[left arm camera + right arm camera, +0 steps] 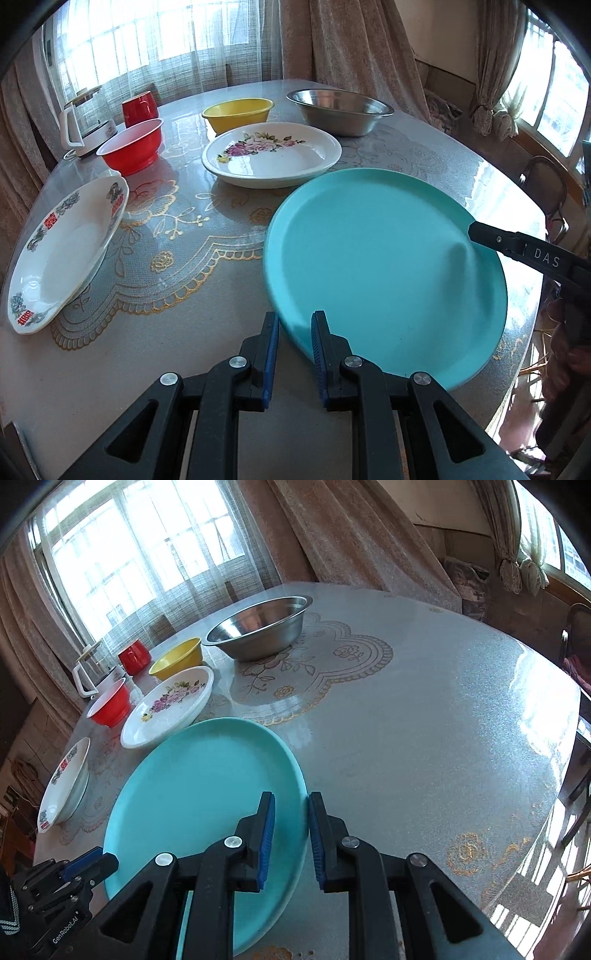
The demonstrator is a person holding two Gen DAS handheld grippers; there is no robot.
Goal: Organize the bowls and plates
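Turquoise plate (pixel 388 266), large and round, on the near part of the grey patterned table (pixel 184 369), caught at two opposite edges.

At its near-left rim: left gripper (pixel 294 332), jaws narrowly apart, blue pads on either side of the rim. Turquoise showing in the gap between the pads, so straddling the edge rather than pinching it.

At its right rim, from the right wrist view: right gripper (pixel 290 812), jaws likewise set narrow. Left pad out over the plate's face, right pad just outside the rim, a strip of plate visible between them. Not clamped, as far as can be seen. From the left wrist view, one black finger (pixel 491 236) of that gripper lying over the far-right edge of the turquoise plate and casting a shadow on it.

Cannot tell whether the turquoise plate rests fully on the table or sits slightly raised.

Beyond the turquoise plate, just past its far-left rim: white floral plate (pixel 273 155), very close, contact unclear. Further beyond: yellow bowl (pixel 238 112) and steel bowl (pixel 340 109), side by side and apart from each other. Well left of the turquoise plate: white dish with red characters (pixel 62 254), tilted up on one edge. Beyond-left of the turquoise plate: red bowl (pixel 133 146), then a red cup (pixel 140 105) and a glass jug with a white handle (pixel 86 118) near the table's far-left edge.
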